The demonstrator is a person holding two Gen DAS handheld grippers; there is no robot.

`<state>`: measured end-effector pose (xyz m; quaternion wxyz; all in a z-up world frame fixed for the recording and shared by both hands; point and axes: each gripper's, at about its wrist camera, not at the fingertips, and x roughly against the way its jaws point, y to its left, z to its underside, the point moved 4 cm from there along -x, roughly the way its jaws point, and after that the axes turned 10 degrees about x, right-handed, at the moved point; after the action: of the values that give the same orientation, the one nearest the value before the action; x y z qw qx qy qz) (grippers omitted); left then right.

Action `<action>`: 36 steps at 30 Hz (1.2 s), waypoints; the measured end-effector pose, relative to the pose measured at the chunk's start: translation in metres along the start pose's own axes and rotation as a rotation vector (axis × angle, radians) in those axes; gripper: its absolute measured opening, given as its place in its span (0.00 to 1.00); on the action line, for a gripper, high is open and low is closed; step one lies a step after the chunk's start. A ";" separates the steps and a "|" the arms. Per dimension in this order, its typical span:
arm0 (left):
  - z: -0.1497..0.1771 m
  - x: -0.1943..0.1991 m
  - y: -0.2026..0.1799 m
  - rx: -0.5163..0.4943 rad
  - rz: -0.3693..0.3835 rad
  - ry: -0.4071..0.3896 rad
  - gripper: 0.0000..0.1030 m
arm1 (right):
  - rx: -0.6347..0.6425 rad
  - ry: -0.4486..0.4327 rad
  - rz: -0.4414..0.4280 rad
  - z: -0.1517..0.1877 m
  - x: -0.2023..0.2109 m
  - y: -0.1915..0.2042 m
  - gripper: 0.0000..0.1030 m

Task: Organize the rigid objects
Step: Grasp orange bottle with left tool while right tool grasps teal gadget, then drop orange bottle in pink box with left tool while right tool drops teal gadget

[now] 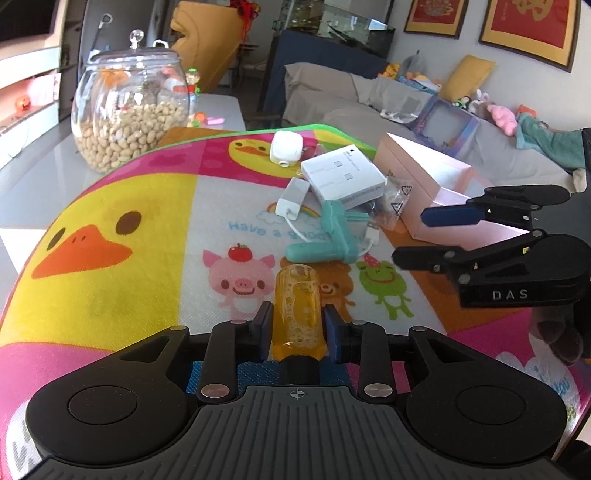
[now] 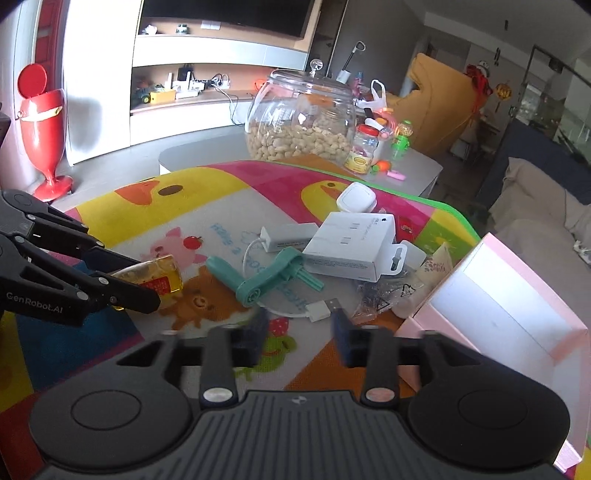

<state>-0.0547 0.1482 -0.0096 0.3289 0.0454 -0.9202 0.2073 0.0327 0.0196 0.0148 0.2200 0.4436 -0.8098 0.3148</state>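
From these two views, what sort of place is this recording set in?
Most likely a home living room. A grey sofa strewn with soft toys, a wall unit with a large dark screen, and a cartoon duck mat spread over a low table point to a lived-in family room.

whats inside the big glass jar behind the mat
The glass jar is about half full of pale peanuts. Its clear lid, with a round knob, is on. A few small reddish and white items show through the glass in the left wrist view, too unclear to name.
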 end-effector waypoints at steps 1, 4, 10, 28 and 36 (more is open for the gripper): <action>-0.001 0.001 0.001 0.004 -0.001 -0.002 0.31 | -0.011 -0.015 -0.010 -0.003 -0.002 0.000 0.63; -0.002 0.002 0.007 -0.006 -0.045 -0.021 0.31 | -0.088 -0.033 -0.035 -0.015 -0.013 -0.003 0.63; -0.001 0.002 0.007 -0.021 -0.060 -0.035 0.31 | -0.373 0.031 0.044 -0.028 -0.055 -0.020 0.63; 0.014 0.010 -0.066 -0.225 0.080 0.003 0.31 | -0.255 -0.136 0.264 0.013 0.095 -0.013 0.43; -0.029 0.005 -0.193 -0.473 0.275 -0.080 0.31 | -0.411 -0.113 0.509 0.081 0.170 -0.044 0.43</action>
<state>0.0010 -0.0155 0.0820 0.2624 -0.1495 -0.9529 0.0275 -0.0223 -0.1541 0.0793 0.1739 0.1903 -0.9521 0.1645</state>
